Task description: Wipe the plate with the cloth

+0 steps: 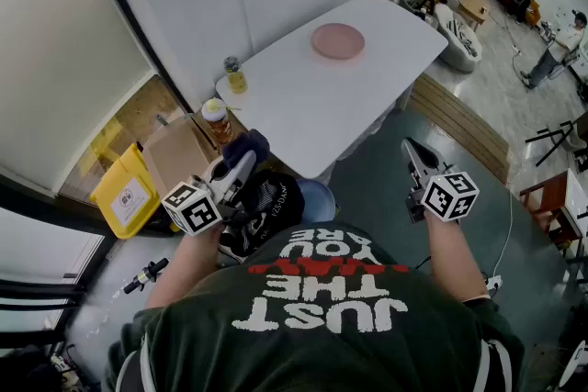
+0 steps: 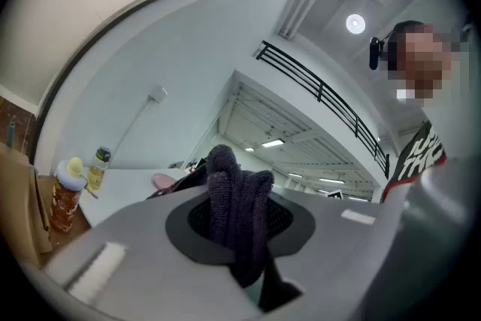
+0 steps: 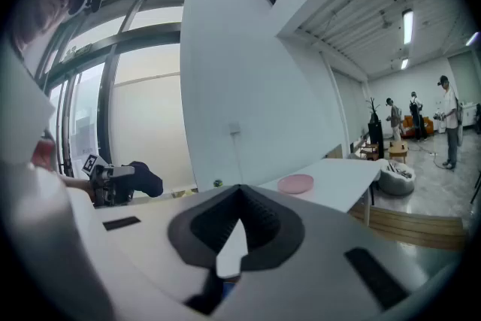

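Cloth (image 2: 237, 208) in left gripper (image 1: 241, 166), plate (image 1: 337, 41) well beyond

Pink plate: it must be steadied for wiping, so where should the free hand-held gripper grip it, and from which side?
Probably the near rim of the plate, coming from the table edge nearest the person: it lies flat, so only its lip fits between jaws.

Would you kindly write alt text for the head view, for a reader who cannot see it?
From above, a person stands holding two grippers: the left gripper clamps a dark cloth, the right gripper is shut and empty. Ahead, a pink plate sits on a white table with a small yellow bottle at its corner.
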The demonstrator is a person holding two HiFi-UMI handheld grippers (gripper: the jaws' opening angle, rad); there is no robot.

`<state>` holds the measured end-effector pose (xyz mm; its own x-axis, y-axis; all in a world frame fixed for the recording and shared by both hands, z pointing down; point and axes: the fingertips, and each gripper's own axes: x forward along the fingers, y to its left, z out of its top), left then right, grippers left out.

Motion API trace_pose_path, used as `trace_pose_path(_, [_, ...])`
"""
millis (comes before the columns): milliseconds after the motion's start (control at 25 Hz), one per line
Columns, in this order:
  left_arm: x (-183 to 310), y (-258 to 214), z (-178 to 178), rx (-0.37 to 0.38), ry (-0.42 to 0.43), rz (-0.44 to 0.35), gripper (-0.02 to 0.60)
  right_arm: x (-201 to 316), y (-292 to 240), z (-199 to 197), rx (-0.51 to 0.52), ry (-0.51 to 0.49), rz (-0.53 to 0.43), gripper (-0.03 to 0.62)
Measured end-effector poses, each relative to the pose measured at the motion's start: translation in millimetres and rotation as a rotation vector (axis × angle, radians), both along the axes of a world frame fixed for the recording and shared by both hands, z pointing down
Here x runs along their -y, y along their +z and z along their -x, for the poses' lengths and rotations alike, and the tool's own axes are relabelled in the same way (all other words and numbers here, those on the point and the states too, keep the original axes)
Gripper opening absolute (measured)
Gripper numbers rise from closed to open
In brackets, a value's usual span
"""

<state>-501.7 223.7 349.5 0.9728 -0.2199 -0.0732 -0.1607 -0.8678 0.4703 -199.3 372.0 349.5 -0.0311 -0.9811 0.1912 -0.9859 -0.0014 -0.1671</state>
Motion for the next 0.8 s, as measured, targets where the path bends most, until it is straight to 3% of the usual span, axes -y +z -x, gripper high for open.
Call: trace_pose_path(800, [-0.1, -1.4, -2.8, -0.001, -0.003, 0.039, 0.060, 2.8, -0.7, -5.6, -0.010, 0.019, -0.003, 0.003])
